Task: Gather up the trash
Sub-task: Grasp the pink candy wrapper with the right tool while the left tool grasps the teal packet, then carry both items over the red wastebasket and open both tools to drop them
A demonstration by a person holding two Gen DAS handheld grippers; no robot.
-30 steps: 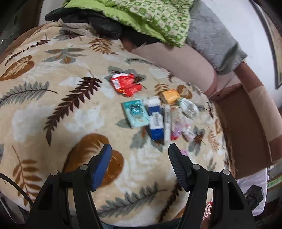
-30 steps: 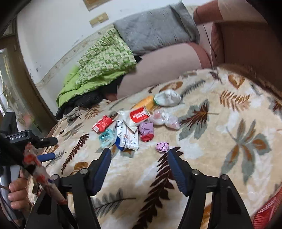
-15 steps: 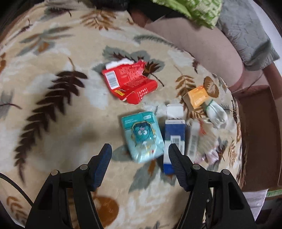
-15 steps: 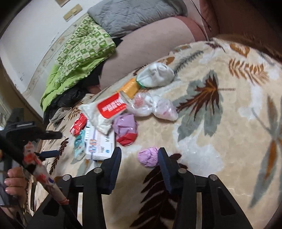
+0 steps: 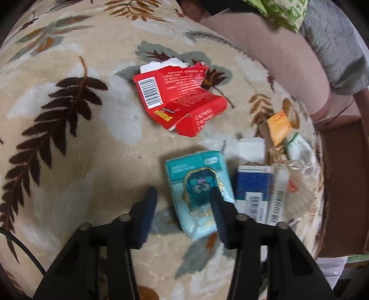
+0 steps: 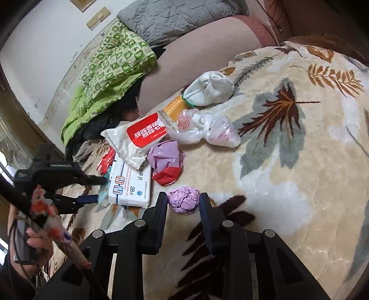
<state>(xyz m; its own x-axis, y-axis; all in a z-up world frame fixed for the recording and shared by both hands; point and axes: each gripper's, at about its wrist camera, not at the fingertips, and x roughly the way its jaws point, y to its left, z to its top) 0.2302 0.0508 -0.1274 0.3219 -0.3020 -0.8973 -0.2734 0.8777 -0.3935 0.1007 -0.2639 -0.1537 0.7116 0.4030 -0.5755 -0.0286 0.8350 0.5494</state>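
Trash lies on a leaf-patterned blanket (image 5: 69, 161). In the left wrist view my left gripper (image 5: 182, 196) is open over a teal tissue pack (image 5: 196, 170). Its right finger overlaps the pack, its left finger rests on bare blanket. Beyond lie a torn red carton (image 5: 177, 101), a blue and white box (image 5: 253, 189) and an orange box (image 5: 279, 127). In the right wrist view my right gripper (image 6: 183, 202) has its fingers pressed on both sides of a crumpled purple paper ball (image 6: 183, 198) that rests on the blanket. The left gripper (image 6: 99, 189) shows there at the left.
Behind the ball lie a white pill box (image 6: 131, 184), a white pouch with a red label (image 6: 140, 136), a purple and red bag (image 6: 166, 161), clear plastic bags (image 6: 205, 129) and a white bundle (image 6: 209, 90). A green quilt (image 6: 110, 69) and grey pillow (image 6: 175, 20) lie at the back.
Both grippers have dropped towards the blanket. The left one came down over the teal pack. The right one narrowed its fingers around the purple paper ball.
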